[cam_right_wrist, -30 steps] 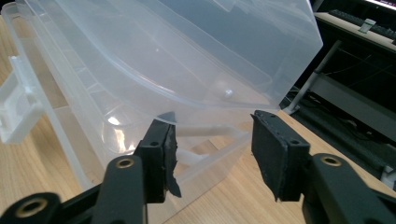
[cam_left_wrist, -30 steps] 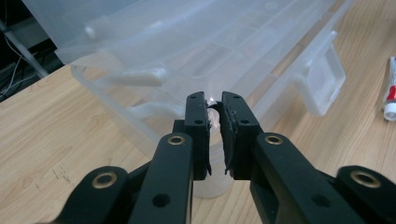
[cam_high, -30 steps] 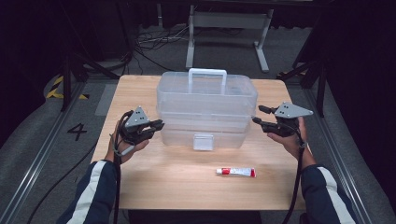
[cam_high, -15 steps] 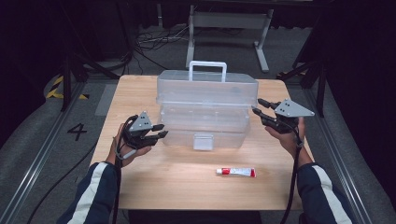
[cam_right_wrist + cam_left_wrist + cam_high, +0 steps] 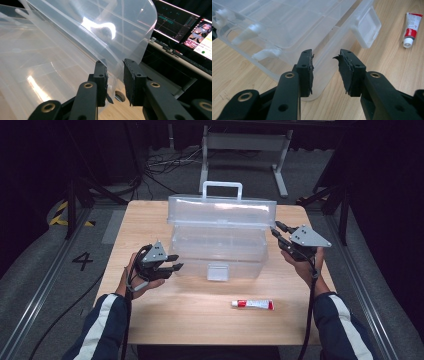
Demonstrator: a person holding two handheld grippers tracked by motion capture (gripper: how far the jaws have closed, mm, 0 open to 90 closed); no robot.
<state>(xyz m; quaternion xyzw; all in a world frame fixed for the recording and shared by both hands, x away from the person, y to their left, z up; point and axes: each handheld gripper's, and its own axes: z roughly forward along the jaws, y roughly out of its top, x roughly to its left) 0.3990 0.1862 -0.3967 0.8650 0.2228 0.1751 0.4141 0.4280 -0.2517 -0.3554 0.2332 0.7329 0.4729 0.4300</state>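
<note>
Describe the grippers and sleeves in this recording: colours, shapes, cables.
Both the left gripper and right gripper are black, each topped by a grey three-cornered plate and trailing a black cable. Their flat black pads look worn and ragged. The dark sleeves carry a white stripe.

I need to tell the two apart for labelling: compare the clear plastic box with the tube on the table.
The clear box is large, see-through and hinged, its lid raised; the tube is small, opaque white and red, with its white cap on. The box stands upright behind; the tube lies flat nearer the table's front edge. Both rest on the wooden table.
</note>
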